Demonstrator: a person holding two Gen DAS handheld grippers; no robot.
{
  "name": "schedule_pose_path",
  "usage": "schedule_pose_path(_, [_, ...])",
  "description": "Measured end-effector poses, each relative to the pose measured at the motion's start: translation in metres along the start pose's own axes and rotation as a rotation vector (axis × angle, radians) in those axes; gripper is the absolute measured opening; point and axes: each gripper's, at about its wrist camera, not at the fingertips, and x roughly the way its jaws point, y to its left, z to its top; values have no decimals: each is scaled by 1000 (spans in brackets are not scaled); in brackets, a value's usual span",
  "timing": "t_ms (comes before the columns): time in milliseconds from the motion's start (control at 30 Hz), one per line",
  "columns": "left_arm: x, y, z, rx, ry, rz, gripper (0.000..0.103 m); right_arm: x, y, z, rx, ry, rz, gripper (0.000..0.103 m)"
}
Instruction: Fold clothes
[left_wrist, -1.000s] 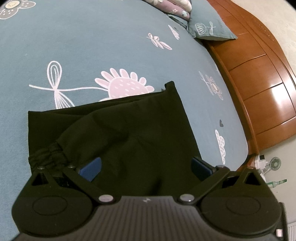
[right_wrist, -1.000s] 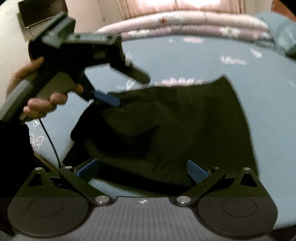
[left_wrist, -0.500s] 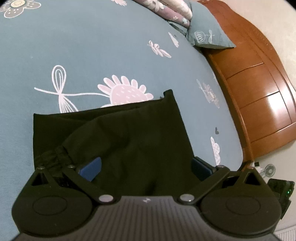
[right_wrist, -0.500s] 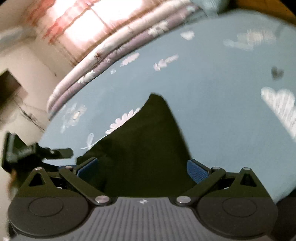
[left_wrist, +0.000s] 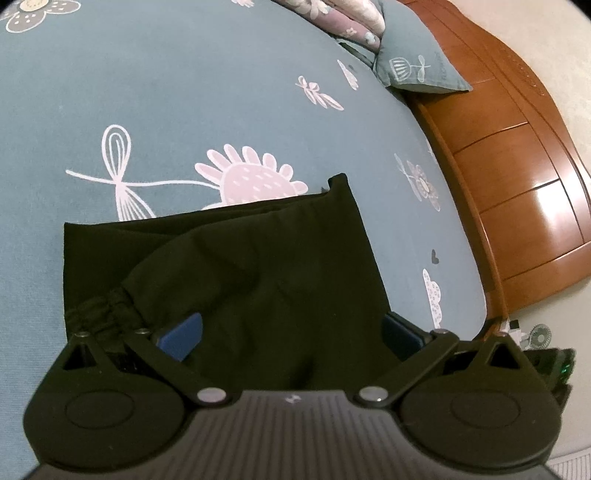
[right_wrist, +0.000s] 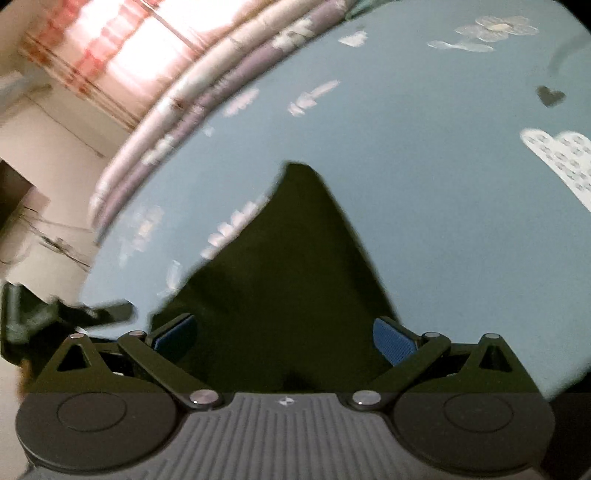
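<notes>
A dark folded garment (left_wrist: 236, 273) with a gathered elastic waistband (left_wrist: 99, 308) lies flat on the teal flowered bed sheet (left_wrist: 184, 92). My left gripper (left_wrist: 291, 334) is open and empty, its blue pads apart just above the garment's near edge. In the right wrist view the same garment (right_wrist: 280, 280) shows blurred, with one corner pointing away. My right gripper (right_wrist: 282, 339) is open and empty over the garment's near part. The left gripper (right_wrist: 55, 317) shows blurred at the lower left of the right wrist view.
A wooden bed frame (left_wrist: 517, 177) runs along the right of the bed. A teal pillow (left_wrist: 417, 70) and folded quilts (left_wrist: 340, 18) lie at the far end. A small fan (left_wrist: 541, 334) stands on the floor. A curtained window (right_wrist: 122, 48) is beyond the bed.
My right gripper has swung right and tilted, so the hand with the left gripper slid from the upper left to the lower left edge. My left gripper has barely moved. The garment stays put.
</notes>
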Motion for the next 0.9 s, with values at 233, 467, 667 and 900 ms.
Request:
schedule_pose_path(233, [2, -1, -1, 8, 10, 1, 102, 30, -23, -5, 70, 31, -3, 103])
schedule_pose_path(467, [2, 0, 0, 2, 6, 1, 102, 7, 2, -1, -14, -58, -16, 103])
schedule_pose_path(667, [4, -1, -1, 8, 12, 6, 102, 23, -9, -7, 25, -8, -66, 103])
schedule_pose_path(900, [5, -1, 0, 8, 12, 9, 102, 10, -4, -6, 25, -38, -55, 103])
